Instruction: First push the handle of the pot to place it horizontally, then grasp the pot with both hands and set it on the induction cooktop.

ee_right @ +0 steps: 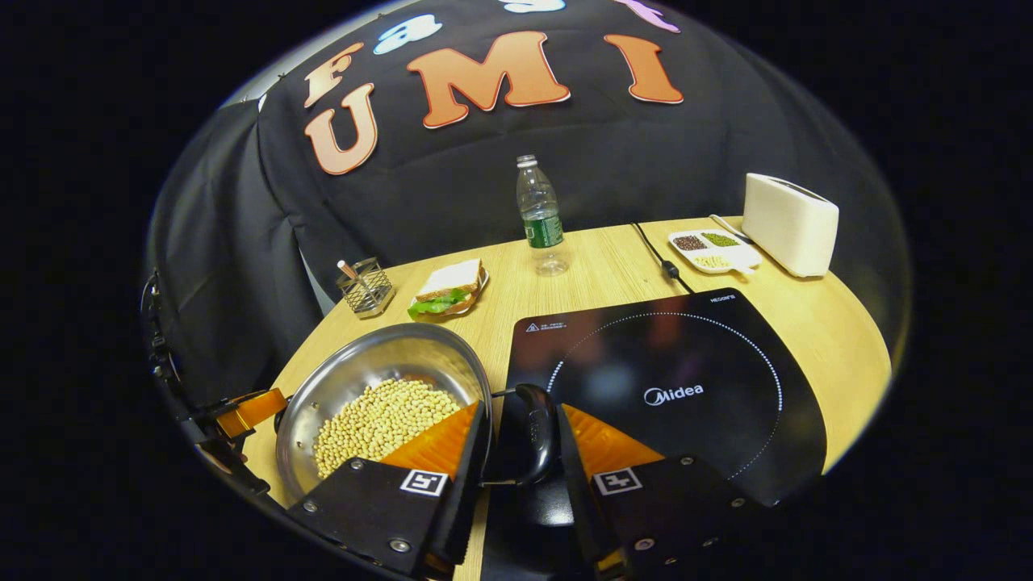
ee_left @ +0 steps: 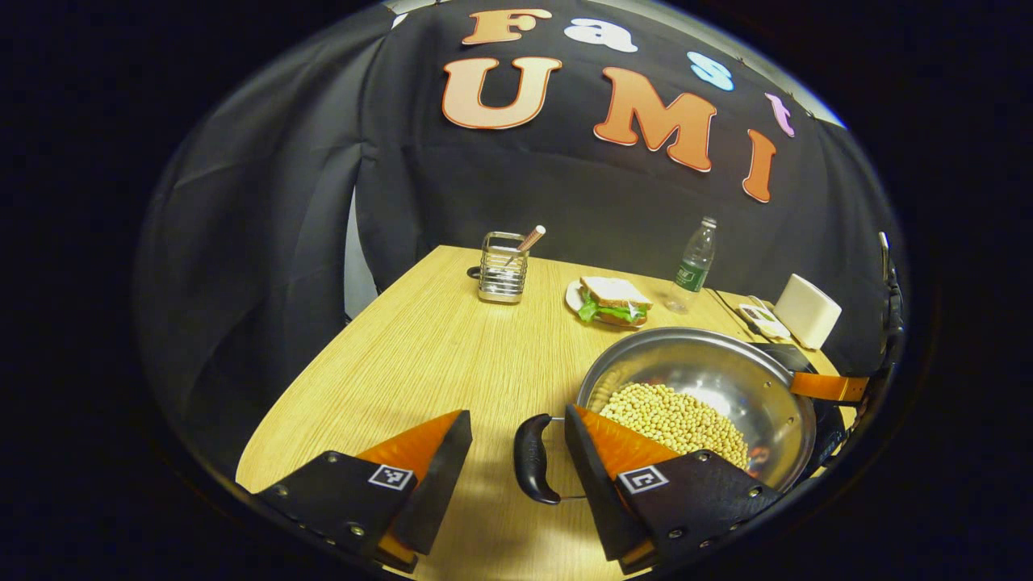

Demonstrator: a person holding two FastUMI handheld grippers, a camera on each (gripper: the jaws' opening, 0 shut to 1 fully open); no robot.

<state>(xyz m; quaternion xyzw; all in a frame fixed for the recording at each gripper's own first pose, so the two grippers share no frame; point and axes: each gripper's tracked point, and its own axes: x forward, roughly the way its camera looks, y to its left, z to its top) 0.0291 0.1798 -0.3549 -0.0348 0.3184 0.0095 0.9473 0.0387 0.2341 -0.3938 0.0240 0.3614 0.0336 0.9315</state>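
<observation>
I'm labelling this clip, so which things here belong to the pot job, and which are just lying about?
Job:
pot of beans
pot handle
induction cooktop
left gripper
right gripper

Lying about:
sandwich
water bottle
utensil holder
divided dish
toaster

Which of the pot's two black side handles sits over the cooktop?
The handle between the right gripper fingers; it overlaps the black cooktop, whereas the other handle hangs over bare wood.

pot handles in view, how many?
2. One black handle lies in the gap of the left claw, on the table side. The other handle lies between the right claw's fingers, on the pot side facing the induction cooktop.
</observation>
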